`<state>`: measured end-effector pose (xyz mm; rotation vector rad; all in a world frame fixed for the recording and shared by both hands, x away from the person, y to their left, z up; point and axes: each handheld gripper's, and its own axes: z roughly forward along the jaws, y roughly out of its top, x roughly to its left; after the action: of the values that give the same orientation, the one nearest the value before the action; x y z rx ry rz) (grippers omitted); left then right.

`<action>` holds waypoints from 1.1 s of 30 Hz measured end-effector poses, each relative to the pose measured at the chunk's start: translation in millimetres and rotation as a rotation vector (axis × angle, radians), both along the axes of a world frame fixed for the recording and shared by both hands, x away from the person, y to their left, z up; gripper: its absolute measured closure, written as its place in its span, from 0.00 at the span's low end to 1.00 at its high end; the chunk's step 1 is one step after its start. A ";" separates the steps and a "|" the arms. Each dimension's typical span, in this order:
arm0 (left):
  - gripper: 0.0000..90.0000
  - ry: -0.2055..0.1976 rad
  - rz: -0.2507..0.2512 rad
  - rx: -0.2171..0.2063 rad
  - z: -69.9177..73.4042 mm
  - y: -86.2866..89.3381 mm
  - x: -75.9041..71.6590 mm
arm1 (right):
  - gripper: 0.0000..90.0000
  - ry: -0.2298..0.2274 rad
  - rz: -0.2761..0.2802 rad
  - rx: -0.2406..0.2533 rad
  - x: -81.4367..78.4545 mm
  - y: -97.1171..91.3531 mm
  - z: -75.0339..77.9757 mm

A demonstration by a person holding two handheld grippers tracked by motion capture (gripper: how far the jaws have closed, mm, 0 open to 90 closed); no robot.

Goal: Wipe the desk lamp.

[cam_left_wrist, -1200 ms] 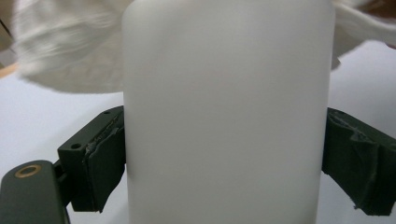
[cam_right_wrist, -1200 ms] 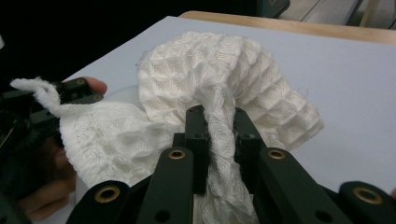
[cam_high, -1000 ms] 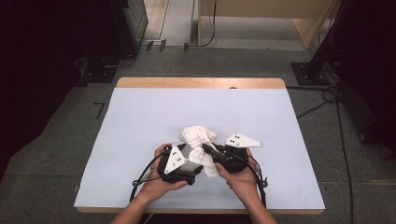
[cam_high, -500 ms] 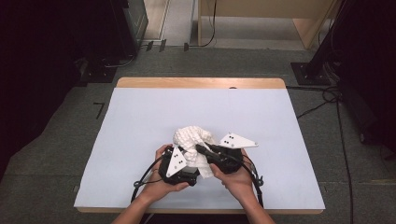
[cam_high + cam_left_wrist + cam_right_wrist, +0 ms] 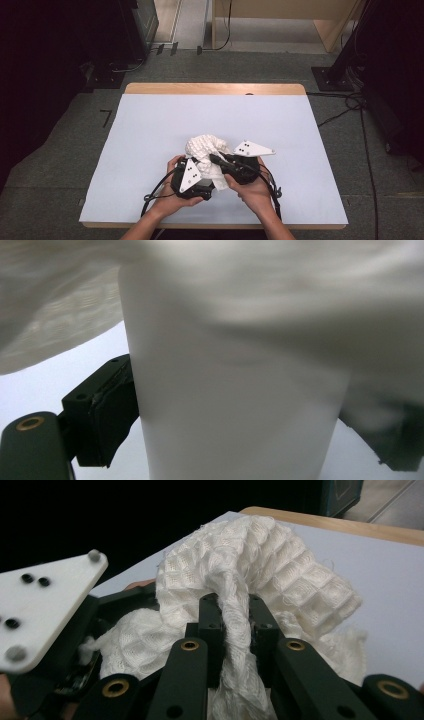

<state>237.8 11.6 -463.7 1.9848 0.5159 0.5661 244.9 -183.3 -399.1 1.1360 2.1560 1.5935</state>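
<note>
The right gripper [image 5: 235, 625] is clenching a bunched fold of the white waffle-weave cloth [image 5: 260, 565]. The left gripper [image 5: 192, 177] is gripping a smooth white part of the same cloth close against its camera. Both are sitting at the cloth's near edge, the bulk of it heaping away from the person and slightly left. Beyond, the pale blue surface [image 5: 150, 130] is lying bare; grey floor [image 5: 250, 65] and cables are showing behind.

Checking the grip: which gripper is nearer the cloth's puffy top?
Right. The right gripper pinches a fold just under it; the left gripper clamps the cloth lower down, farther off.
</note>
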 end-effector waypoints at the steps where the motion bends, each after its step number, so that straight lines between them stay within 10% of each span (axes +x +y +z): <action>1: 0.10 -0.001 -0.002 -0.001 -0.1 0.1 0.1 | 0.90 0.002 -0.014 -0.004 1.3 -0.5 -0.1; 5: 0.10 0.017 0.007 -0.013 0.3 3.7 4.2 | 0.90 0.025 -0.096 -0.017 10.3 -15.1 -6.8; 13: 0.10 0.005 0.010 -0.005 -1.0 -0.3 3.3 | 0.90 -0.014 0.015 -0.010 -3.5 6.3 1.5; 19: 0.10 0.014 0.018 -0.019 -0.1 2.7 6.3 | 0.90 -0.014 -0.062 -0.034 3.9 -1.8 -2.0; 24: 0.10 -0.006 0.101 -0.046 -0.7 9.0 17.7 | 0.90 0.011 -0.140 0.048 11.9 -29.2 -6.3; 33: 0.10 -0.001 0.203 -0.072 -10.2 17.8 29.1 | 0.90 -0.046 -0.210 0.025 11.2 -39.4 -12.0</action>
<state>266.9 29.5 -473.9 1.8758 0.7327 0.6641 256.0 -222.8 -411.1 1.2738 1.9214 1.5419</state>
